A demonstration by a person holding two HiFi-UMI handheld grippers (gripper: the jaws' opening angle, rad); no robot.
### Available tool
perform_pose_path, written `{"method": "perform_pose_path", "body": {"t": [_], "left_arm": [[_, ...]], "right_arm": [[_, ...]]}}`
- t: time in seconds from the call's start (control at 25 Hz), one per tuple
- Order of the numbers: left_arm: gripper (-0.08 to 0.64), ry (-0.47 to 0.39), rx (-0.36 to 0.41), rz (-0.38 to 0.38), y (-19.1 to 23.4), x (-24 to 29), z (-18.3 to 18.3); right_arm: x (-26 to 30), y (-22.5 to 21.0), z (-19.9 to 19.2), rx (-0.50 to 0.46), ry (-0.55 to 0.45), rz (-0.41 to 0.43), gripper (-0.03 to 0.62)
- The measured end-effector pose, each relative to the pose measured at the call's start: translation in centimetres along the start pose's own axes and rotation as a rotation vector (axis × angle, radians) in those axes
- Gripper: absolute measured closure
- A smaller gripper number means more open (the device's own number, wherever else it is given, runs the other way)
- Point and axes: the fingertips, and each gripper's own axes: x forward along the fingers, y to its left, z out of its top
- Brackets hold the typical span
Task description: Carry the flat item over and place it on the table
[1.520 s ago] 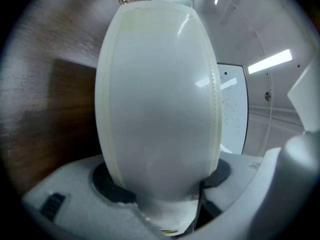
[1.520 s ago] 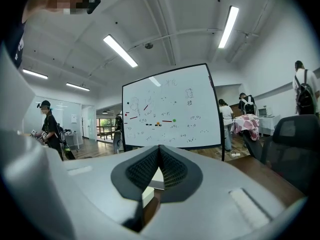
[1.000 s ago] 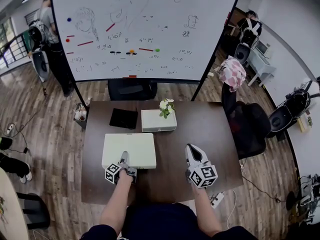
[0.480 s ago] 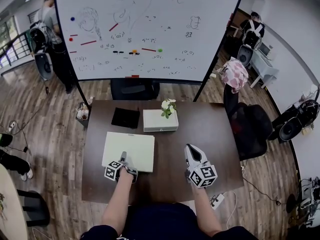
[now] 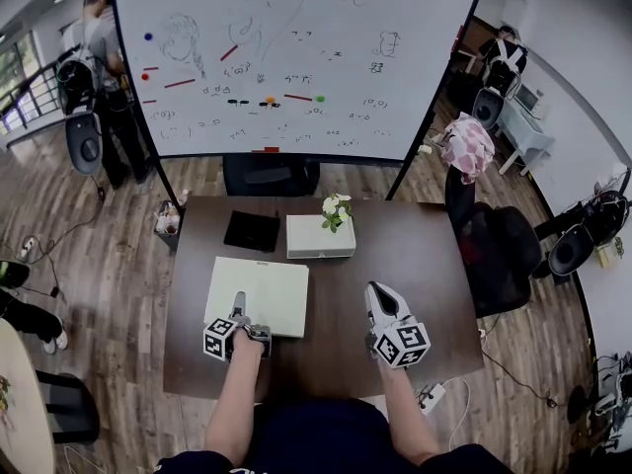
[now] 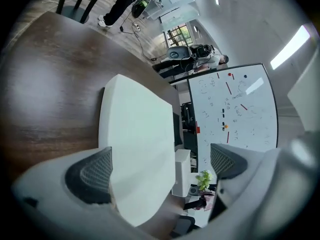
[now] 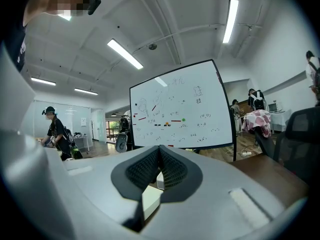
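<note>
A cream flat panel (image 5: 259, 294) lies on the dark wooden tabletop (image 5: 405, 255). The left gripper (image 5: 238, 304), jaws just spread apart, straddles its 6 o'clock edge. The right gripper (image 5: 379, 296) is closed.

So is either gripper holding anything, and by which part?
Nothing is held. The left gripper has just been opening its jaws, wide around the flat white item without pressing it; the right gripper is shut, empty.

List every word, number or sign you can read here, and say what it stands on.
Nothing can be quoted as legible text.
Whiteboard: handwritten marks and sketches, too small and blurred to read.
Left marker cube and right marker cube: black-and-white square patterns only, no words.
Flat white item and white box: no print visible.
</note>
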Motion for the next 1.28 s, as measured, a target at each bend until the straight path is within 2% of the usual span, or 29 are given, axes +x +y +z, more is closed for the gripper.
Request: {"method": "perform_pose_path", "body": {"t": [0.16, 0.28, 0.52, 0.68, 0.8, 0.92, 1.28], "left_arm": [[-0.040, -0.006, -0.010, -0.082, -2.9, -0.1, 0.1], [-0.029, -0.013, -0.030, -0.182, -5.5, -0.3, 0.1], [-0.014, -0.038, -0.027, -0.475, -13.2, -2.2, 0.1], [-0.012, -0.058, -0.095, -0.643, -16.7, -4.3, 0.2], [-0.012, -0.053, -0.074, -0.711, -18.3, -5.6, -0.1], [-0.012, -0.059, -0.088, -0.769, -19.5, -6.5, 0.0], [-0.012, -0.048, -0.082, -0.780, -19.7, -6.8, -0.5]], "right_arm": [[0.3, 0.2, 0.0, 0.000, 0.001, 0.012, 0.581], [0.5, 0.6, 0.2, -0.006, -0.001, 0.024, 0.581], [0.5, 0.8, 0.3, -0.013, 0.000, 0.035, 0.581], [0.7, 1.0, 0.1, -0.029, 0.006, 0.043, 0.581], [0.7, 1.3, -0.4, -0.043, 0.015, 0.046, 0.581], [0.7, 1.4, -0.5, -0.025, 0.011, 0.052, 0.581], [0.5, 1.3, -0.2, -0.013, 0.001, 0.046, 0.581]]}}
